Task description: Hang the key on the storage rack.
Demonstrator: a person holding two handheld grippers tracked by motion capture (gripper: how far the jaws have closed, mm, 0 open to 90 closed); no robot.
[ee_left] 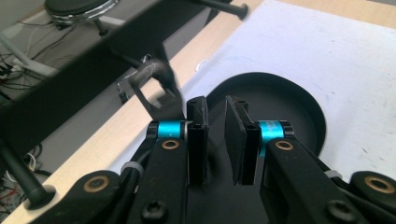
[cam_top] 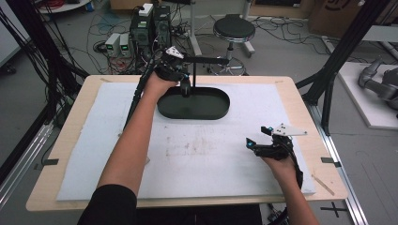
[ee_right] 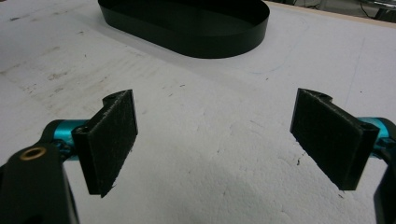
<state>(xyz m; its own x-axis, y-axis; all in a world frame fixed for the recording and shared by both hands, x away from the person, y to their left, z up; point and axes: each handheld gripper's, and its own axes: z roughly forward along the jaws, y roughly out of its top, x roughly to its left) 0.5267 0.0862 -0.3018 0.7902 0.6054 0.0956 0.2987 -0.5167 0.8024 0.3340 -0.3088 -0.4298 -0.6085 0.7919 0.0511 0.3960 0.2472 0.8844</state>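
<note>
A person's two forearms reached in from the near edge of a wooden table (cam_top: pixel 300 101) covered by a white foam mat (cam_top: pixel 197 154), each hand working a two-jaw gripper. Nearest the person, the right gripper (cam_top: pixel 257 136) hovered over the mat's right side, well apart from everything else on it, its jaws spread wide with nothing between them; the right gripper view showed both black felt-like pads (ee_right: pixel 114 140) standing far apart above bare, scuffed white foam.

Farther out, the left arm stretched across the mat to the left gripper (ee_left: pixel 215 135), which was poised at the left end of a shallow black oval tray (cam_top: pixel 213 110) lying near the mat's far edge. In the left gripper view its jaws stood narrow, only a slim gap separating the pads, and nothing could be seen held between them; the tray's dark floor lay directly beneath. A black rod stand (cam_top: pixel 206 60) rose just behind that hand, its horizontal bar crossing above the tray's rear rim, and a black binder clip (ee_left: pixel 152 86) showed at the table's edge beside it.

Beyond the table, a round black stool (cam_top: pixel 233 29), computer towers (cam_top: pixel 152 26) and tangled cables (cam_top: pixel 281 26) crowded the grey floor.
</note>
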